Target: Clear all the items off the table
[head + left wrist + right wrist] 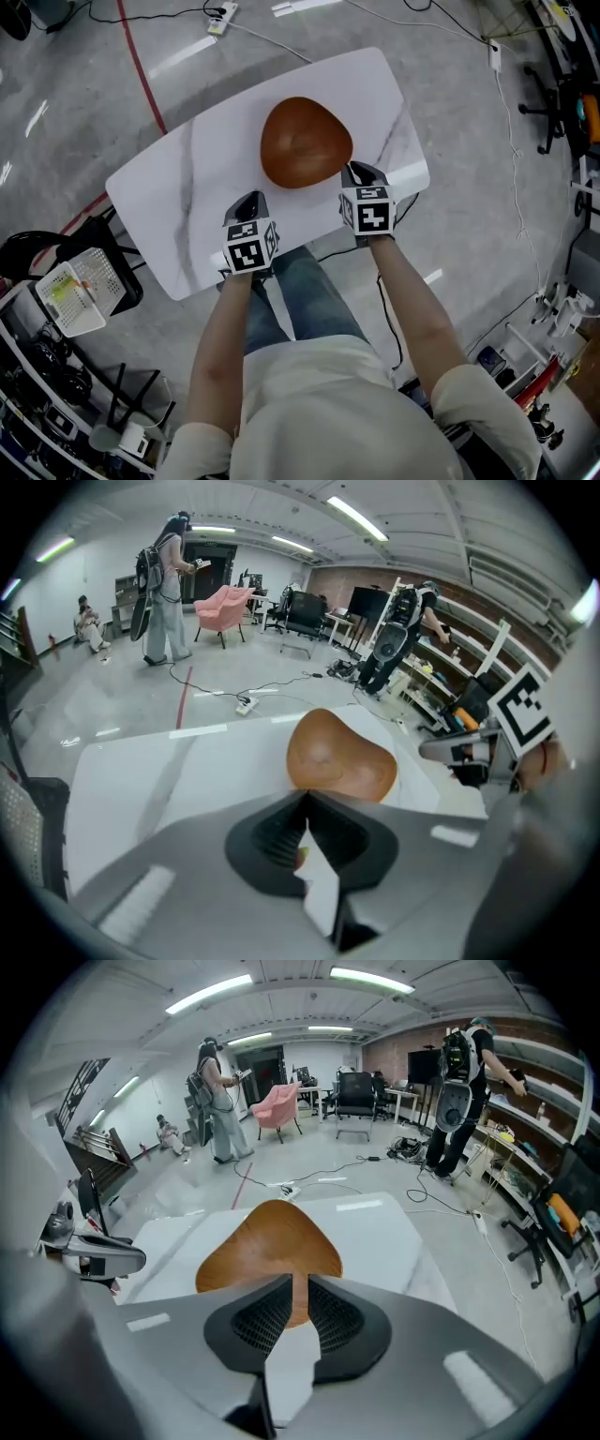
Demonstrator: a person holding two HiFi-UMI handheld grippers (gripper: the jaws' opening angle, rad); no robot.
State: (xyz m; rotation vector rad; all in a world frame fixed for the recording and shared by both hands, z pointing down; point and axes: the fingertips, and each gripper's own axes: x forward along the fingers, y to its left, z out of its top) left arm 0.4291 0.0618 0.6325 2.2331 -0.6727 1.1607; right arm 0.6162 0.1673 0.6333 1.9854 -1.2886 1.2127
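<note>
Left gripper [305, 797] closed — right gripper [297, 1283] ajar

Bowl [306, 141] on table [178, 202], ahead between left claw [251, 199] and right claw [360, 172]

head cam looks down, gripper cams fwd; all share bowl [305, 142].

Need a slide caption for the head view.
Head view: left hand-held gripper and right hand-held gripper poised at the near rim of a brown wooden bowl on the white table.
</note>
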